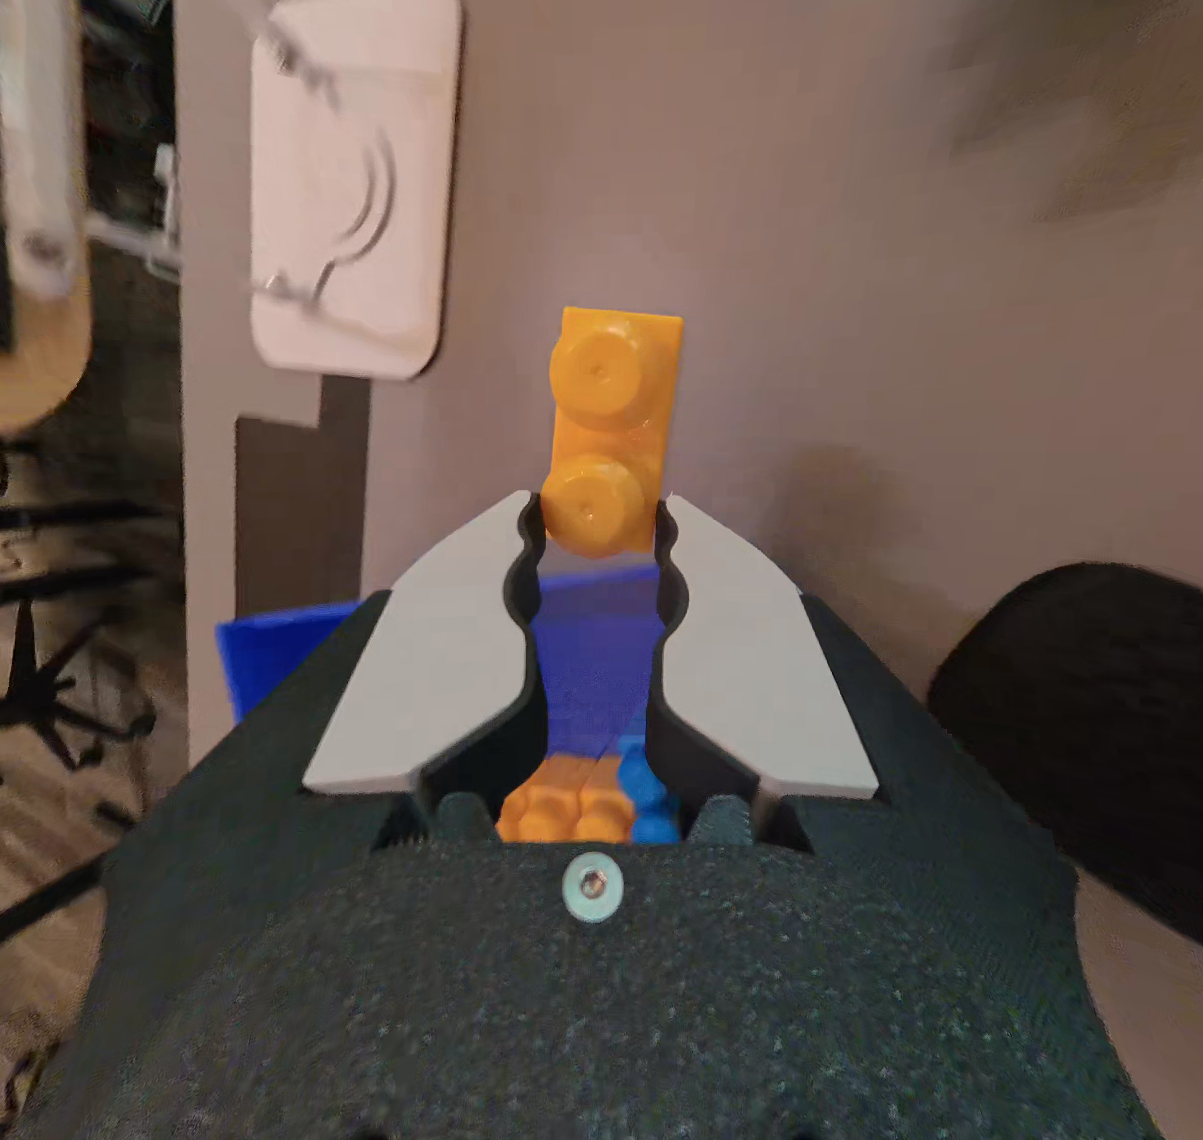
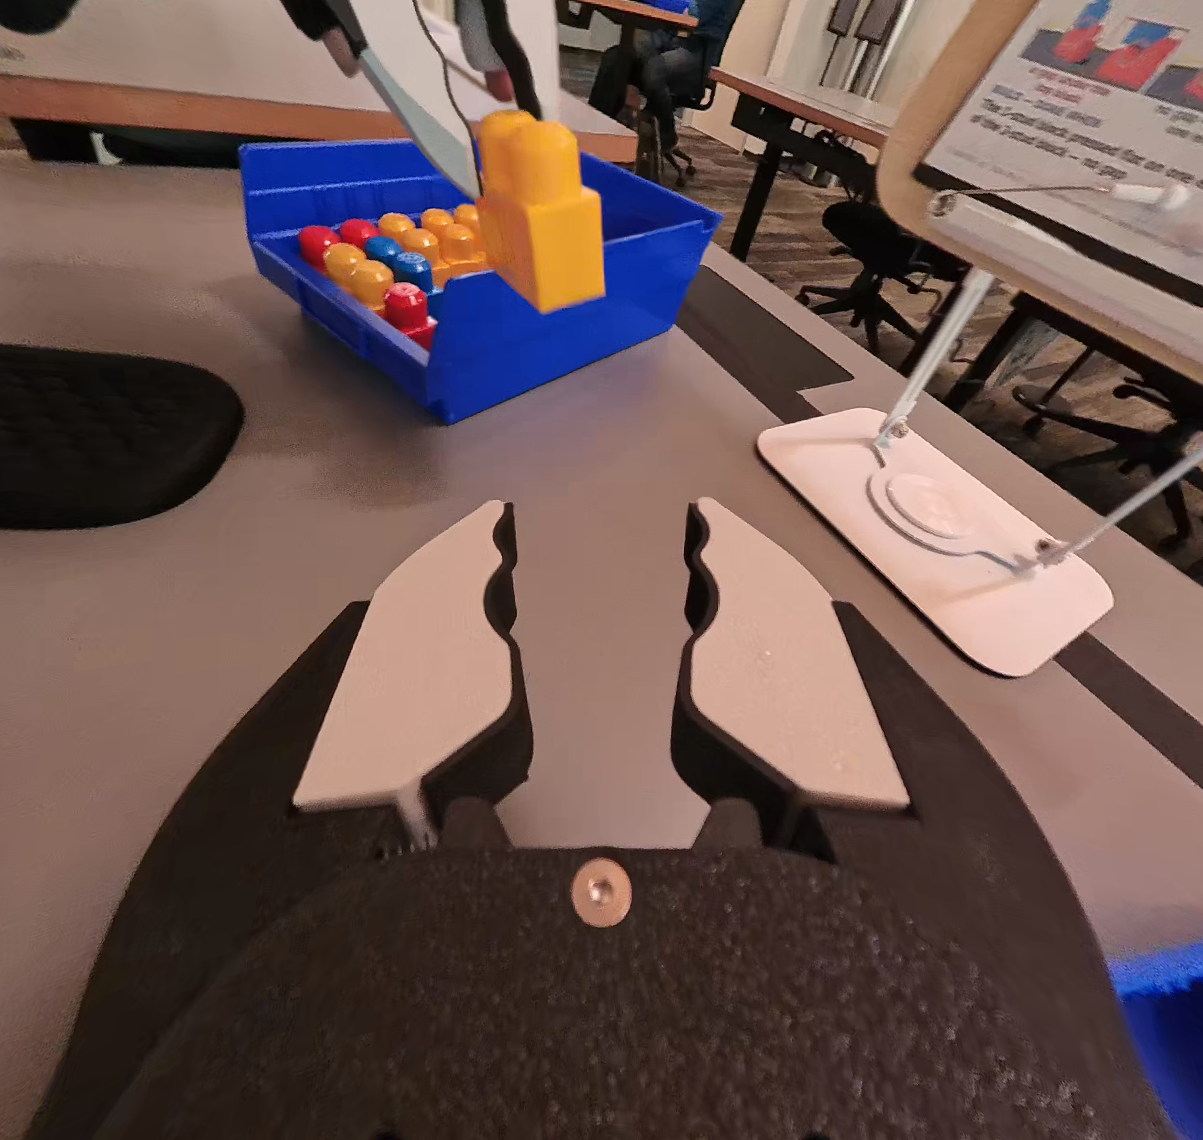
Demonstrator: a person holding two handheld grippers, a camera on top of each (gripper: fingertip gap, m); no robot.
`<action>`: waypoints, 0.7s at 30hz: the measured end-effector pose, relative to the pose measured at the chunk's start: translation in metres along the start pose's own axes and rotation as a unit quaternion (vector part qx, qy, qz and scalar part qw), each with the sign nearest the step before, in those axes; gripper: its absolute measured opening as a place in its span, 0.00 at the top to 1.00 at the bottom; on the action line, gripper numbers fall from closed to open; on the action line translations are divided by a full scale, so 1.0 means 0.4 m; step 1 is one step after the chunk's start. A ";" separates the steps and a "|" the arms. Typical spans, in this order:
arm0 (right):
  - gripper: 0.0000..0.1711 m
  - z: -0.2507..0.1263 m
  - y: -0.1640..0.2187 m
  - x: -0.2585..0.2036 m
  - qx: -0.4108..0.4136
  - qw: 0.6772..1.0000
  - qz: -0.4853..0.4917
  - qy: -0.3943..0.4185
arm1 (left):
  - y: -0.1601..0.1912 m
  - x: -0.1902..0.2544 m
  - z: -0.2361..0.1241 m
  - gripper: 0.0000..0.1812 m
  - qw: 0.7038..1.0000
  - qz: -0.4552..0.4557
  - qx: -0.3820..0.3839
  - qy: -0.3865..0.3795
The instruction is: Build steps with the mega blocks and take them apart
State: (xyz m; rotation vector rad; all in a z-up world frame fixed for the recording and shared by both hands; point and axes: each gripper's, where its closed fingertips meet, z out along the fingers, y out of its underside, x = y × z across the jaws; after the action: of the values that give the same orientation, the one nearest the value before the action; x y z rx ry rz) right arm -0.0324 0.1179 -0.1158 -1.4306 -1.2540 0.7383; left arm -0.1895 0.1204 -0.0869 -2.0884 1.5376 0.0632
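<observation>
A two-stud orange block (image 1: pixel 602 438) is pinched at 12 o'clock by the left gripper (image 1: pixel 595 523) above the blue bin (image 2: pixel 566 328). The right gripper (image 2: pixel 599 523) is held wide, empty, over the grey table (image 2: pixel 325 523).

instruction sheet (image 2: pixel 1106 61), writing blurred, unreadable

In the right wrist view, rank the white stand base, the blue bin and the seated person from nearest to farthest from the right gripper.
1. White stand base: on the table, just right of the right gripper.
2. Blue bin: farther ahead, slightly left.
3. Seated person: far background, at another desk.
</observation>
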 end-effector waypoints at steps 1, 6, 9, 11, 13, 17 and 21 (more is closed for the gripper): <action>0.71 0.004 0.003 -0.011 -0.004 1.000 -0.008 -0.006 | -0.029 0.030 0.014 0.82 1.000 0.009 0.008 0.007; 0.68 0.023 0.033 -0.074 -0.038 0.997 -0.048 -0.050 | -0.123 0.169 0.110 0.82 0.998 0.022 0.036 0.048; 0.68 0.032 0.063 -0.104 -0.065 0.993 -0.059 -0.075 | -0.148 0.236 0.166 0.82 0.996 0.018 0.043 0.074; 0.70 0.038 0.089 -0.121 -0.089 0.990 -0.069 -0.090 | -0.164 0.265 0.189 0.82 0.995 0.012 0.053 0.088; 0.75 0.039 0.108 -0.136 -0.104 0.986 -0.083 -0.103 | -0.171 0.285 0.202 0.82 0.993 0.013 0.057 0.098; 0.78 0.036 0.125 -0.152 -0.116 0.982 -0.080 -0.129 | -0.168 0.304 0.209 0.82 0.992 0.022 0.068 0.100; 0.78 0.041 0.130 -0.168 -0.102 0.981 -0.057 -0.157 | -0.158 0.275 0.164 0.71 0.992 0.005 0.101 0.079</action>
State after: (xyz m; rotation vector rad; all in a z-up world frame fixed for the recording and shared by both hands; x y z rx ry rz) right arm -0.0491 0.0642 -0.1816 -1.4279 -1.6820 0.7957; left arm -0.0769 0.0665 -0.1558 -1.9648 1.5742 -0.2512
